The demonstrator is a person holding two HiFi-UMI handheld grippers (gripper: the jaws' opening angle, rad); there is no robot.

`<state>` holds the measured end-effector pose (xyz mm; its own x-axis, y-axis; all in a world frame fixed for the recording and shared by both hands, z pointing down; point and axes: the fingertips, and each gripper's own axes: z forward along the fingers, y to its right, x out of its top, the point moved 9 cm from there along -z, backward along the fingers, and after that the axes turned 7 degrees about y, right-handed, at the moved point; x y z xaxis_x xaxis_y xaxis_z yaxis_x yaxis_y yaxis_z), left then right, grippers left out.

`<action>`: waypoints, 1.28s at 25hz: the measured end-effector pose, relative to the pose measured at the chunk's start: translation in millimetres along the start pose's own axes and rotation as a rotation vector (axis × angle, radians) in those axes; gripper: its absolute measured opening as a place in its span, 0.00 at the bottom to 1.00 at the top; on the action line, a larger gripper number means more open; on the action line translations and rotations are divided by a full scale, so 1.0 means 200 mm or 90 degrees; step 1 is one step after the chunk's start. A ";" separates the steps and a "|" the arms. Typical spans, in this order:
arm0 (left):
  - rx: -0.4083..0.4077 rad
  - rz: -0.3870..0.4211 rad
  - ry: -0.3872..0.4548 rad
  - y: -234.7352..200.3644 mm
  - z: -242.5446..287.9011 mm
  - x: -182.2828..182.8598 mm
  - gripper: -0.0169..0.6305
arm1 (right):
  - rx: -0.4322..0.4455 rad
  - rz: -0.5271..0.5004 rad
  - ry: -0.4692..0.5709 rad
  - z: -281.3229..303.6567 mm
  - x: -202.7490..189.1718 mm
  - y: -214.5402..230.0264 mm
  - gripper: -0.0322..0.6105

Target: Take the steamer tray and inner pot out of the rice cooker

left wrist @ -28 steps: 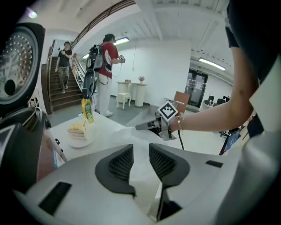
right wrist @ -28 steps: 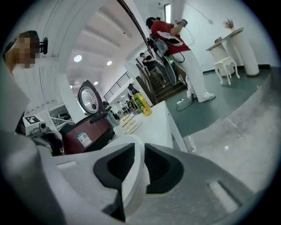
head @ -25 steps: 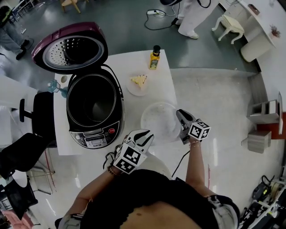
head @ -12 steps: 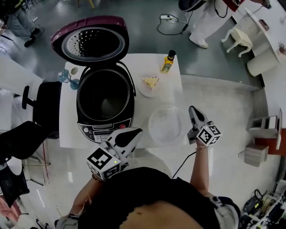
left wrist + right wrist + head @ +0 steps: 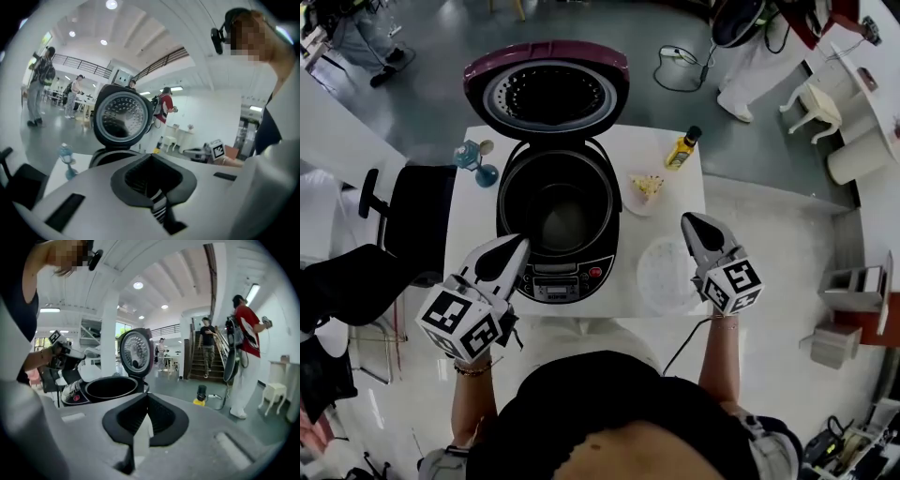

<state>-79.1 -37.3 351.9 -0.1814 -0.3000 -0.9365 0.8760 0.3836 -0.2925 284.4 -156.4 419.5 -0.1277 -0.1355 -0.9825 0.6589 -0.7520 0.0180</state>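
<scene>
**Over the bench's near edge: both hand-held grippers closed and empty, pot yet to lift**

Left hand-held gripper (image 5: 517, 247) and right hand-held gripper (image 5: 689, 223) flank the rice cooker (image 5: 564, 279), jaws pressed together with nothing between them; the right pair has only just finished closing. The steamer tray (image 5: 661, 275) already lies flat on the bench (image 5: 473, 214), right of the cooker. The inner pot (image 5: 561, 214) sits down in the body, so I'd say it comes next.

To do that well, both jaws need spreading first, then pinching the pot's rim at opposite sides and rising straight, level, forward of the raised lid (image 5: 546, 94).

Room is tight. The tray sits near the bench's front edge, with a plate (image 5: 647, 187) and bottle (image 5: 682, 150) behind it. A blue glass (image 5: 475, 159) stands at the cooker's left. The bare strip on that left side looks the best landing spot, though a black chair (image 5: 417, 220) crowds that edge.
</scene>
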 end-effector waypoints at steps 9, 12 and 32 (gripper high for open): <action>0.129 0.249 -0.153 -0.33 0.04 -0.06 0.03 | 0.003 -0.093 -0.044 0.35 0.14 -0.45 0.06; 0.113 0.244 -0.158 -0.40 0.11 -0.07 0.03 | -0.004 -0.102 -0.064 0.44 0.16 -0.51 0.06; 0.104 0.307 -0.287 -0.64 0.43 -0.16 0.32 | -0.066 -0.174 -0.288 0.87 0.08 -0.49 0.32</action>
<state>-147.7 -152.0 436.4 0.4198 -0.4760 -0.7728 0.8746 0.4398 0.2042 89.6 -197.8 433.4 -0.5958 -0.2252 -0.7709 0.6243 -0.7338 -0.2681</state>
